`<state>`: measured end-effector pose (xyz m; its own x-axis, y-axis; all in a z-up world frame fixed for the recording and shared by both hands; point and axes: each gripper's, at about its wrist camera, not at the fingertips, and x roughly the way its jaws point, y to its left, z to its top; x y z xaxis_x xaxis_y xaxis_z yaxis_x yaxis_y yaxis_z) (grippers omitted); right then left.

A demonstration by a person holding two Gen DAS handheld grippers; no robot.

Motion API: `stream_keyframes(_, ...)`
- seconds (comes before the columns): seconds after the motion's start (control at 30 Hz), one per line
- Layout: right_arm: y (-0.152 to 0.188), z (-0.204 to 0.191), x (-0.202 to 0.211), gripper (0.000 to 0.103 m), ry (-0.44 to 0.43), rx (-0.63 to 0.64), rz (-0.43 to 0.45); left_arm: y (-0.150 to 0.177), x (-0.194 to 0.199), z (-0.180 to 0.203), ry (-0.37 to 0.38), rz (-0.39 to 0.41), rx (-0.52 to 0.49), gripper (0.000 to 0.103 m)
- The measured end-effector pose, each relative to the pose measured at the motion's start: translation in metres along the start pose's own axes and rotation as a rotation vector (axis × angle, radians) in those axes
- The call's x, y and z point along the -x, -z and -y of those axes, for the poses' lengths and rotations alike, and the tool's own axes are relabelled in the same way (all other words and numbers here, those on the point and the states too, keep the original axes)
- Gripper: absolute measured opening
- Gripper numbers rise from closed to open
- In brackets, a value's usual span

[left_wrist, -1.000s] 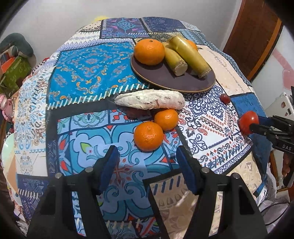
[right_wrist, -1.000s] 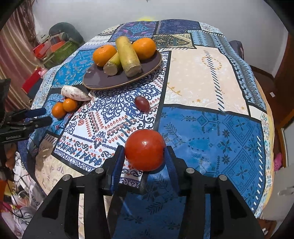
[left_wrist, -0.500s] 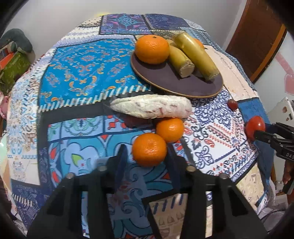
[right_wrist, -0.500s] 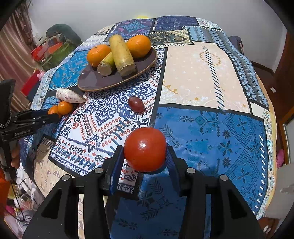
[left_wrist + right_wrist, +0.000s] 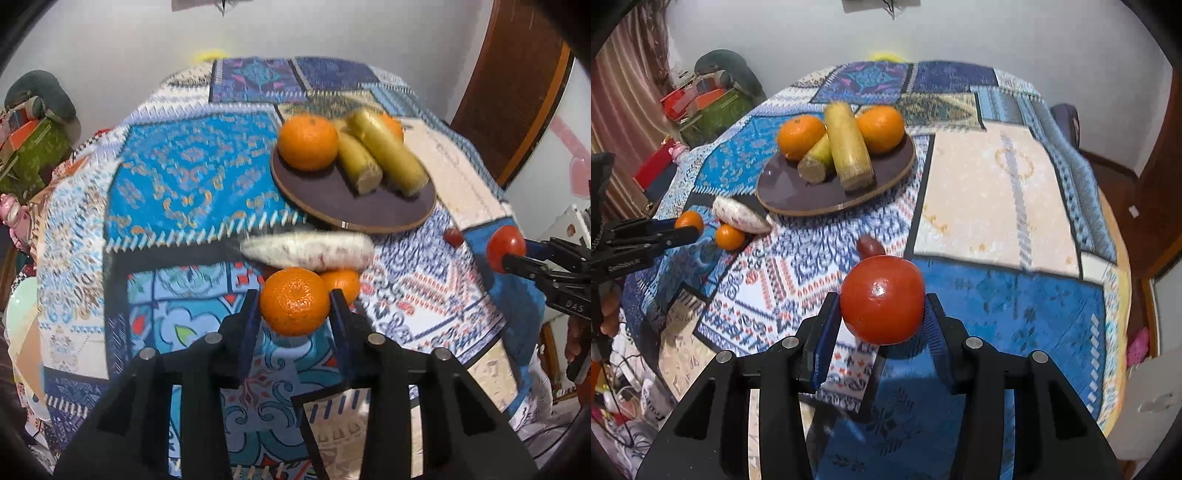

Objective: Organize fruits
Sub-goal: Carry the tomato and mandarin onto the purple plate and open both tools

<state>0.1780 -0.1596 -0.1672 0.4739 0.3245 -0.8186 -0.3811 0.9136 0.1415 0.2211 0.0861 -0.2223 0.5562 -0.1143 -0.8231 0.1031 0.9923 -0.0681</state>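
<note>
Jaws: your left gripper (image 5: 295, 310) clamped a mandarin (image 5: 294, 301), right gripper (image 5: 882, 314) clamped a tomato (image 5: 882, 300) | both fruits were held above the desk (image 5: 997, 192) | step: carry | next: set both on the plate (image 5: 798, 195), clear of the canes.

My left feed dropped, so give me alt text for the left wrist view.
The left gripper holds an orange between its jaws, above a patterned tablecloth. Beyond it lie a second orange, a pale root and a dark plate of fruit; at right, the right gripper holds a tomato.
</note>
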Motion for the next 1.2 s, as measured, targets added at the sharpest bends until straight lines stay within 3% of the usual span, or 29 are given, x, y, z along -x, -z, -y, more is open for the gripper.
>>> stream_keyframes(0.2,-0.026,-0.002,0.006,0.042,-0.003,0.001,0.056,-0.022,0.014,0.005,0.0,0.067,-0.01,0.037)
stream_keyframes(0.6,-0.079,-0.02,0.006,0.042,-0.049,0.033,0.155,-0.068,0.002,0.017,0.029,0.113,-0.015,0.037)
stream_keyframes(1.2,-0.118,0.007,-0.039,0.042,-0.036,0.015,0.149,-0.108,-0.06,0.024,0.05,0.066,-0.012,0.037)
